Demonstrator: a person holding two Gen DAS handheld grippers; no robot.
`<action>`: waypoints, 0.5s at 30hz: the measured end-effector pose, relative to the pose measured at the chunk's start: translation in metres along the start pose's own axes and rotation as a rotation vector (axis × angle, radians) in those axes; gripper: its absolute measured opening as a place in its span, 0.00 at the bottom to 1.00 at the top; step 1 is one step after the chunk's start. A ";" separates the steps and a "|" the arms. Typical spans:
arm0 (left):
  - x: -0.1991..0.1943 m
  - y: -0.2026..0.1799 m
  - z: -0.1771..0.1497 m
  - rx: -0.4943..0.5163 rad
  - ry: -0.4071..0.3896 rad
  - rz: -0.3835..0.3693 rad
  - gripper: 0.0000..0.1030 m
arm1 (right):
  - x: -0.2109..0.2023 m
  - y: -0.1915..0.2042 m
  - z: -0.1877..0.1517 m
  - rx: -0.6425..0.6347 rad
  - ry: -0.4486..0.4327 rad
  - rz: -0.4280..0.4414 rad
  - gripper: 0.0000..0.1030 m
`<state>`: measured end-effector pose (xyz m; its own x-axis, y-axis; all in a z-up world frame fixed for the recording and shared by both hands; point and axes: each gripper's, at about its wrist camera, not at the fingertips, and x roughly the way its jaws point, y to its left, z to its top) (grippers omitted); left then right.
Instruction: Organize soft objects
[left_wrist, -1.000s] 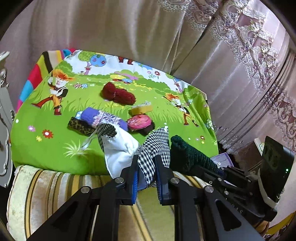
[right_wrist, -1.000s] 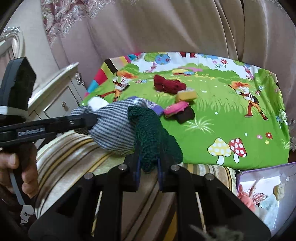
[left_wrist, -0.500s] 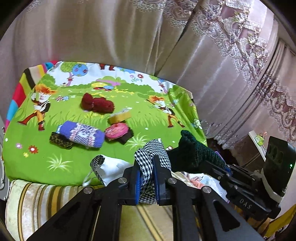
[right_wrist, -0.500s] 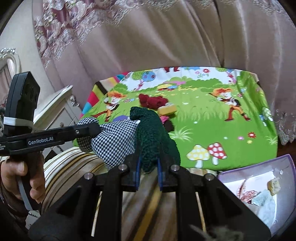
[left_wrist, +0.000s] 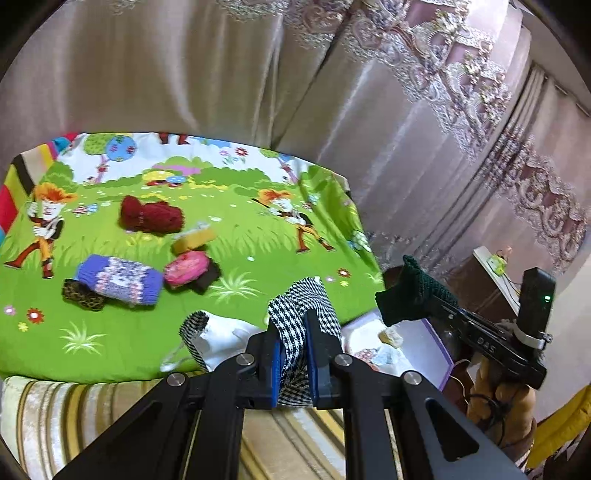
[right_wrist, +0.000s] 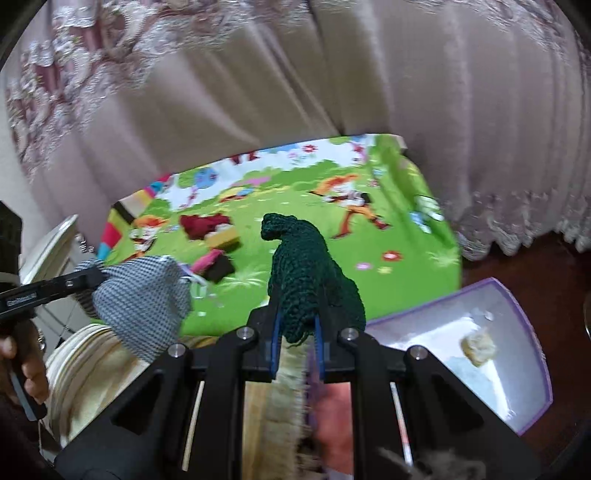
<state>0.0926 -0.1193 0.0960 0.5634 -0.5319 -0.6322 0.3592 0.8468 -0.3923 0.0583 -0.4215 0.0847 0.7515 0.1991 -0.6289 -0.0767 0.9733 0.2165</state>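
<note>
My left gripper (left_wrist: 295, 354) is shut on a black-and-white checked cloth pouch (left_wrist: 303, 314) with a white lining, held above the sofa's front edge. It also shows in the right wrist view (right_wrist: 144, 295). My right gripper (right_wrist: 297, 343) is shut on a dark green knitted piece (right_wrist: 306, 280), held over the gap between the sofa and a purple-rimmed box (right_wrist: 517, 314). The green knit also shows in the left wrist view (left_wrist: 406, 295), above the box (left_wrist: 424, 347). The box holds several small soft items.
On the green cartoon-print sheet (left_wrist: 258, 229) lie a dark red knit (left_wrist: 151, 218), a yellow piece (left_wrist: 194, 240), a pink and black piece (left_wrist: 188, 267), a purple patterned knit (left_wrist: 118, 280) and a leopard-print piece (left_wrist: 79, 299). Curtains hang behind. A striped cushion (left_wrist: 92, 413) lies in front.
Both grippers have swung to the right with their cloths. The purple-rimmed box has come further into both views, and the green knit now hangs near it.
</note>
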 end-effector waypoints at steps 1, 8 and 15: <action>0.002 -0.004 0.001 0.007 0.003 -0.009 0.12 | -0.001 -0.006 -0.001 0.010 0.003 -0.006 0.17; 0.017 -0.042 0.007 0.083 0.014 -0.087 0.12 | -0.009 -0.045 -0.006 0.081 0.015 -0.055 0.17; 0.044 -0.087 0.003 0.150 0.071 -0.193 0.12 | -0.016 -0.078 -0.011 0.160 0.028 -0.042 0.17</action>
<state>0.0889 -0.2164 0.1044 0.4216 -0.6774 -0.6028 0.5641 0.7164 -0.4105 0.0455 -0.4993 0.0695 0.7332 0.1637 -0.6600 0.0616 0.9506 0.3043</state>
